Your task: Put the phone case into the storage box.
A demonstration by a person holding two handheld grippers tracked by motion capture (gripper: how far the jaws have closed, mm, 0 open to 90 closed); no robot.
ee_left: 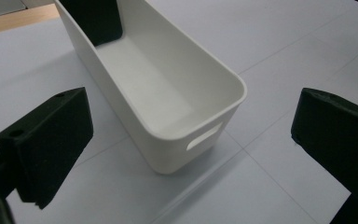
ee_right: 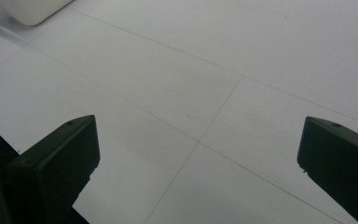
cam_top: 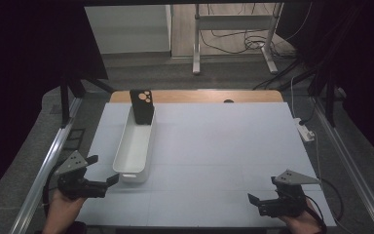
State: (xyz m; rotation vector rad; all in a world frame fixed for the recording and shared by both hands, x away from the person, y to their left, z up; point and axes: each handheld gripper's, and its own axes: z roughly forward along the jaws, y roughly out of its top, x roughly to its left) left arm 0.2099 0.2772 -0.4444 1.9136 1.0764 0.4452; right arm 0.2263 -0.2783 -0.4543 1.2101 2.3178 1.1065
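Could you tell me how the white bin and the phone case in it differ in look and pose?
The bin is white, long and lies flat on the table; the phone case is black, much smaller, and stands upright against the bin's far end. The bin is an open trough; the case is a thin slab with round camera cutouts. Neither is touched by a gripper.

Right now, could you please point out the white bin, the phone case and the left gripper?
white bin (cam_top: pixel 126 146): high view, left rim.
phone case (cam_top: pixel 141 107): high view, middle of its back.
left gripper (cam_top: pixel 103 169): high view, midway between its fingers.
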